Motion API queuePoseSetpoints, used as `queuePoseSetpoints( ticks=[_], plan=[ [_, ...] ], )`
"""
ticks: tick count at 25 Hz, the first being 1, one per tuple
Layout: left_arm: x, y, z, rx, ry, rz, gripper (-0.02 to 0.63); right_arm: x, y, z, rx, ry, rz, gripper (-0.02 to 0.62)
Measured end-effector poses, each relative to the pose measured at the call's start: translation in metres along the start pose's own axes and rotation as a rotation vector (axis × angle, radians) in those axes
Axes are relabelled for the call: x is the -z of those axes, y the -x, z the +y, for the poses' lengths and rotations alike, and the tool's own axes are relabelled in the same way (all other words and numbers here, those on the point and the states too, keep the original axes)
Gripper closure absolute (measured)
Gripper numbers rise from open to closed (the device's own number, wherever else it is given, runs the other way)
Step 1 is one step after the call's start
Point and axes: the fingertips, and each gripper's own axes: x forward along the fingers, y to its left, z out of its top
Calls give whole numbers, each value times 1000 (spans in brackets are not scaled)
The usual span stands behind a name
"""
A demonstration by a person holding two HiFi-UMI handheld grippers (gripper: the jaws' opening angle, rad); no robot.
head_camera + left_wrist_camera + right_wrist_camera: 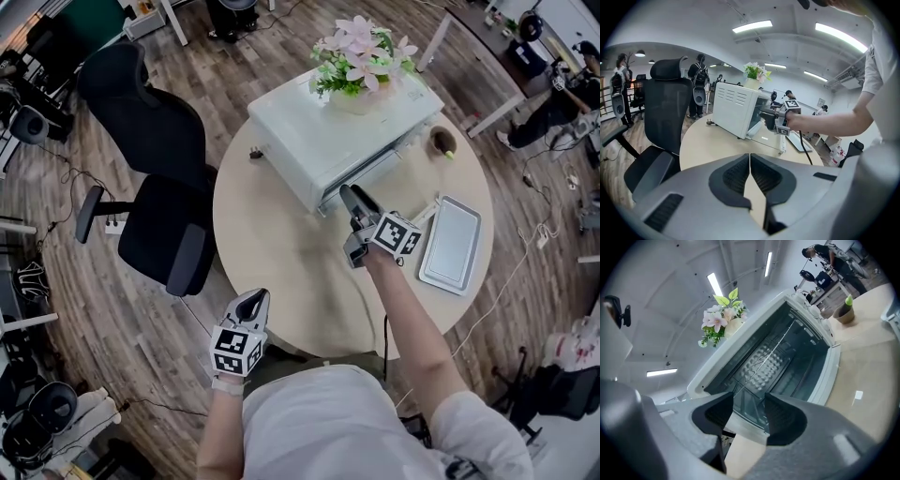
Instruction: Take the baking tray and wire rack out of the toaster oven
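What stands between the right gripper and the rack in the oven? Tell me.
Nothing visible. The oven's door is down, and the right gripper faces the open cavity with its jaws apart and empty; the rack lies straight ahead inside. The tray is already out on the table.

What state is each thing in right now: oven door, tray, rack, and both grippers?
toaster oven door: open, folded down.
baking tray: out, lying flat on the table beside the oven.
wire rack: inside the oven, not yet out.
right gripper: open, gripping nothing, pointing into the oven.
left gripper: shut, empty, near the table's edge.
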Motion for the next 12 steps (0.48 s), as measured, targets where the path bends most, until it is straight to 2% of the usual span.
queuePoseSetpoints(
  ticks=[6,12],
  plan=[
    [3,-1,7,-5,12,9,614,-11,-24,3,-40,-79,-41,400],
    [3,-6,12,-1,21,19,614,-17,-47,5,-41,-62,-47,400]
  ],
)
